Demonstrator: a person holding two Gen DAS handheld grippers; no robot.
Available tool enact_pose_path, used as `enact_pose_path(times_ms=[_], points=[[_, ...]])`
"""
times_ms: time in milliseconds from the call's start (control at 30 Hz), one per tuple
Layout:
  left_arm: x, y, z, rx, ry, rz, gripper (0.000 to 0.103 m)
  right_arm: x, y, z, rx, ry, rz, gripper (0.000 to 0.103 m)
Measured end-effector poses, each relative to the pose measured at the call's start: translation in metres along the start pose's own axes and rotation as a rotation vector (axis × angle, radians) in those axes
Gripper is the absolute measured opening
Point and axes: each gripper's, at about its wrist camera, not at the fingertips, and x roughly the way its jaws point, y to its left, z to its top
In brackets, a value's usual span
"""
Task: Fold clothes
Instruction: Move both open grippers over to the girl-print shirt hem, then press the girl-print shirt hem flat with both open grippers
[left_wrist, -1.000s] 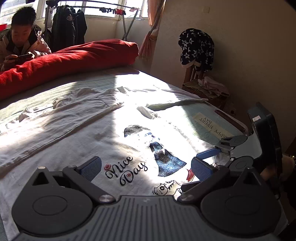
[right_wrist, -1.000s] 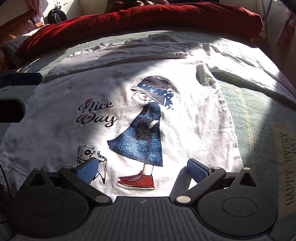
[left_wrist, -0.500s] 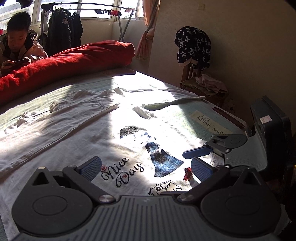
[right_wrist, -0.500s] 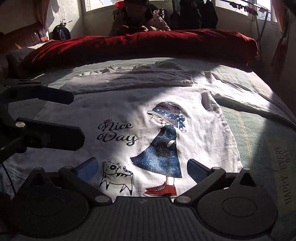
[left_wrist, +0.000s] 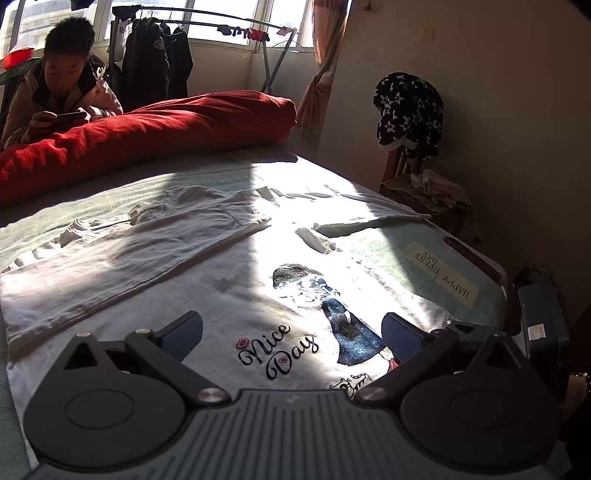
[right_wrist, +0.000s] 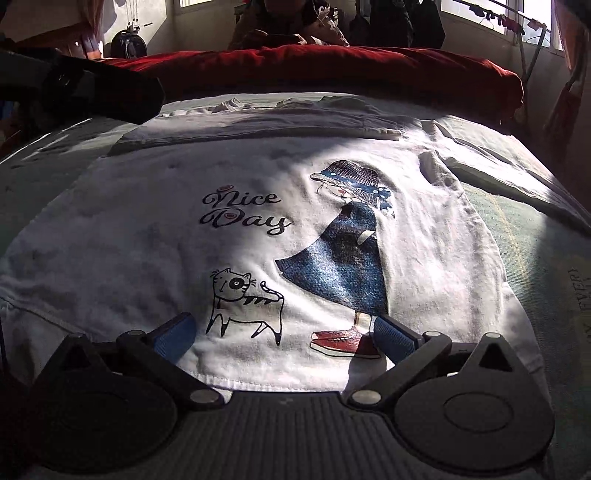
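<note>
1. My left gripper (left_wrist: 291, 332) and right gripper (right_wrist: 282, 332) both stand with jaws spread wide, holding nothing.
2. The white shirt (right_wrist: 147, 229) lies flat, print side up, on the bed (left_wrist: 388, 251); one sleeve is folded across its top, near the red pillow (left_wrist: 147, 129).
3. Over the last second both grippers have drawn back toward the shirt's hem (right_wrist: 280, 384); the right one now hangs just over it.
4. I judge a hem grab is likely next.
</note>
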Motion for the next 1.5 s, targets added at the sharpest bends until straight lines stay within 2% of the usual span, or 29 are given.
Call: enact_pose_path(times_ms=[233, 400, 533, 600, 733, 833, 867, 933, 1000, 1100, 1233, 1367, 1500], points=[[-0.012, 0.012, 0.003, -0.037, -0.038, 0.016, 0.102, -0.018, 0.0, -0.004, 0.025, 0.016, -0.015, 0.103], [-0.013, 0.014, 0.003, -0.042, -0.04, 0.022, 0.102, -0.028, 0.0, 0.014, 0.044, -0.074, 0.01, 0.103], [-0.014, 0.015, 0.003, -0.044, -0.04, 0.023, 0.102, -0.015, -0.026, 0.026, 0.122, -0.083, 0.033, 0.103], [-0.013, 0.016, 0.003, -0.047, -0.041, 0.023, 0.102, -0.008, -0.05, 0.021, 0.218, -0.058, 0.002, 0.103], [-0.011, 0.017, 0.002, -0.052, -0.035, 0.022, 0.102, -0.01, -0.093, 0.002, 0.329, -0.061, -0.091, 0.103], [-0.009, 0.017, 0.002, -0.051, -0.029, 0.03, 0.102, -0.027, -0.108, -0.001, 0.409, -0.094, -0.086, 0.103], [-0.008, 0.017, 0.002, -0.05, -0.027, 0.033, 0.102, -0.032, -0.11, -0.001, 0.428, -0.106, -0.075, 0.103], [-0.006, 0.016, 0.002, -0.047, -0.022, 0.036, 0.102, -0.038, -0.113, 0.0, 0.447, -0.123, 0.016, 0.103], [-0.004, 0.015, 0.002, -0.043, -0.017, 0.036, 0.102, -0.035, -0.113, -0.001, 0.466, -0.096, 0.092, 0.103], [-0.002, 0.013, 0.001, -0.038, -0.009, 0.037, 0.102, -0.029, -0.119, -0.01, 0.479, -0.056, 0.059, 0.103], [0.0, 0.01, 0.001, -0.025, -0.001, 0.039, 0.102, -0.043, -0.122, -0.011, 0.545, -0.086, 0.047, 0.103], [-0.004, 0.01, 0.002, -0.025, -0.01, 0.037, 0.102, -0.045, -0.102, 0.008, 0.475, -0.122, 0.126, 0.103], [-0.012, 0.014, 0.002, -0.029, -0.026, 0.047, 0.102, -0.02, -0.071, 0.032, 0.35, -0.086, 0.188, 0.103]])
